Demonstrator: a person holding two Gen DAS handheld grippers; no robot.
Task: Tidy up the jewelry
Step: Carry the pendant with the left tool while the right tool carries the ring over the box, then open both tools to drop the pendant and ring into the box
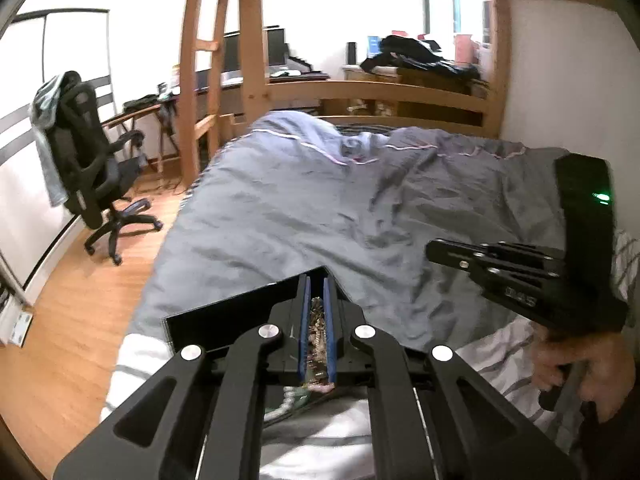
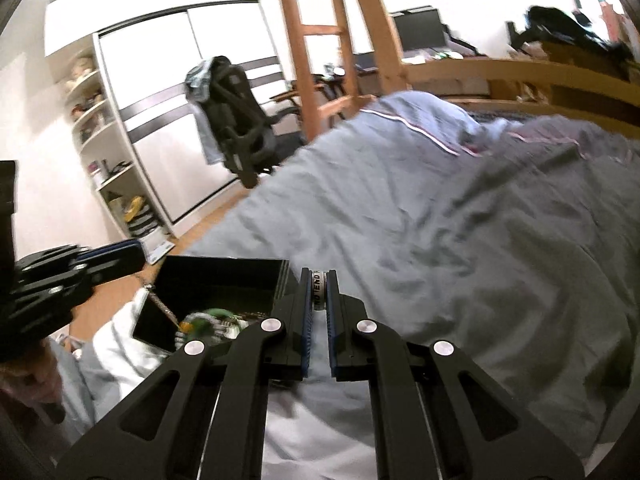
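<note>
The left gripper [image 1: 319,284] was pressed together on a chain [image 1: 318,334] of small metallic links, which ran between the blue pads [image 1: 329,320] from near the tips back toward the camera. In the right wrist view the same gripper [image 2: 120,256] entered from the left edge, and a thin chain [image 2: 160,304] hung from it slanting down into the box [image 2: 224,280]. The box was black and open-topped, and sat on the bed at the near edge of the duvet [image 1: 300,208]. Inside it lay a blurred heap of jewelry [image 2: 208,322], green, white and yellow pieces; individual items could not be told apart. A flat dark panel [image 2: 154,328] lay just beside the box on its left; whether it was a lid could not be told. The right gripper [image 2: 319,276] was pinching a ring [image 2: 318,290], a white band with dark lettering, held upright between the fingertips, over the duvet just to the right of the box. In the left wrist view the right gripper [image 1: 436,252] appeared at the right, above the duvet and well apart from the left one, with the right hand [image 1: 576,364] on its handle and a green light lit on its body. A white striped sheet [image 1: 512,360] showed at the near end of the bed. Beyond stood a wooden ladder [image 1: 204,60], an office chair [image 1: 92,168] on the wood floor and a desk [image 1: 280,74] with monitors.
</note>
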